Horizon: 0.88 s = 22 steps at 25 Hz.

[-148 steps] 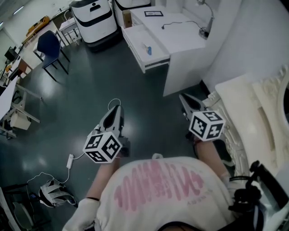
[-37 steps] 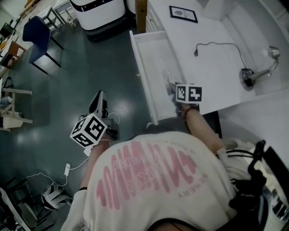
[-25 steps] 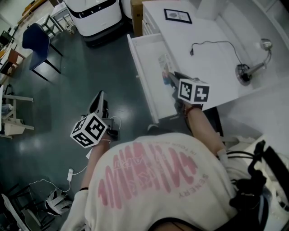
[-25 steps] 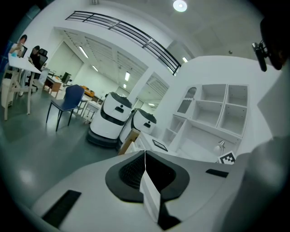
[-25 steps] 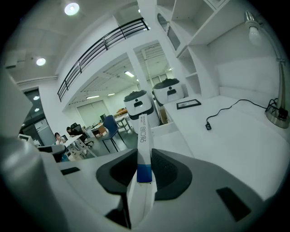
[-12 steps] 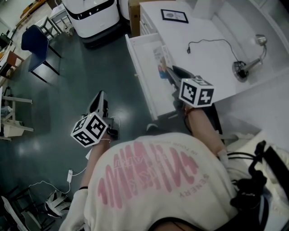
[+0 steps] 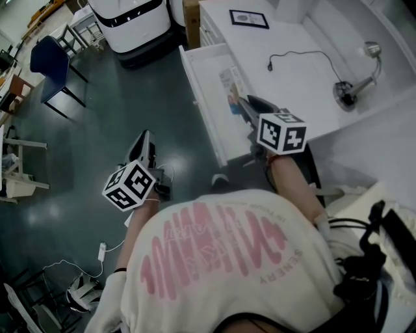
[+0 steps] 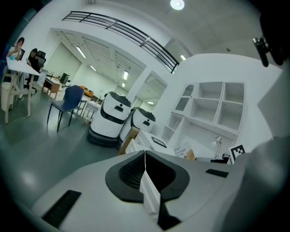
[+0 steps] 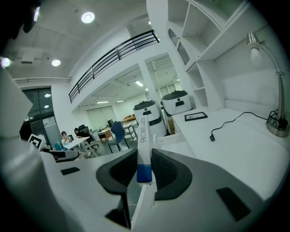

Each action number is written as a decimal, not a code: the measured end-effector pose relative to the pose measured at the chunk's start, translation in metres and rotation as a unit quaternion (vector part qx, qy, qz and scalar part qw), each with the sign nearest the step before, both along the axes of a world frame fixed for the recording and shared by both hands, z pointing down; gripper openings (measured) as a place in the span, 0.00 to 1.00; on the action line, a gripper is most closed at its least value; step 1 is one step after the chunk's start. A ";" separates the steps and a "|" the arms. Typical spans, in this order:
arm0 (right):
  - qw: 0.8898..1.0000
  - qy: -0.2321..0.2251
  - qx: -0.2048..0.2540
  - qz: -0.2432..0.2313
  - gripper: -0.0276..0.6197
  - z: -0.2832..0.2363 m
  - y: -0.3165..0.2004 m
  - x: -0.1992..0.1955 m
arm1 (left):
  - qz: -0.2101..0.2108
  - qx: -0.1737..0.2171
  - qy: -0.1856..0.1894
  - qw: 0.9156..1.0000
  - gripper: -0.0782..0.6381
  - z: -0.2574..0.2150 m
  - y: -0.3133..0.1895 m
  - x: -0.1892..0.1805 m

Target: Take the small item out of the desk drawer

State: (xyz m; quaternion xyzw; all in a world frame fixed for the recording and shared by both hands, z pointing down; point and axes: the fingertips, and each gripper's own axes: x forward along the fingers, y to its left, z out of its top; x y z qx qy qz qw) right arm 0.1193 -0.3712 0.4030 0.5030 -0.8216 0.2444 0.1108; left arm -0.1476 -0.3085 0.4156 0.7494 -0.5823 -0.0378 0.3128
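The dark floor fills the left half of the head view, and the white desk takes the upper right. Beyond the desk stand two white machines with black tops; the nearer one sits at the top edge. We see the person's pale shirt with pink print along the bottom. A blue chair stands well apart at the far left.

The desk drawer is pulled out over the floor, its long white tray open to the camera. On the desk top a black picture frame lies at the far end, a desk lamp stands at the right, and a black cable with its plug runs from the lamp's base.

The left hand-held gripper hangs over the floor, well apart from the drawer. In the left gripper view its jaws are pressed together with nothing between them.

The right hand-held gripper reaches over the open drawer from the near side. In the right gripper view its jaws clamp the small item, a slim white stick with a blue lower end and grey print, which points forward out of the jaws. In the head view the item lies over the middle of the drawer; we cannot tell how far above the drawer bottom it is.
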 end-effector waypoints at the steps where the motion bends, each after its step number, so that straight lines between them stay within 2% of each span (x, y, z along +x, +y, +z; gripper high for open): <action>1: 1.000 0.002 0.000 0.001 0.21 0.001 0.001 0.000 | 0.002 0.001 0.001 1.000 0.15 0.000 0.001 0.000; 22: 1.000 0.019 -0.011 0.005 0.20 0.012 0.009 0.006 | 0.005 0.004 0.004 1.000 0.15 0.000 0.006 0.004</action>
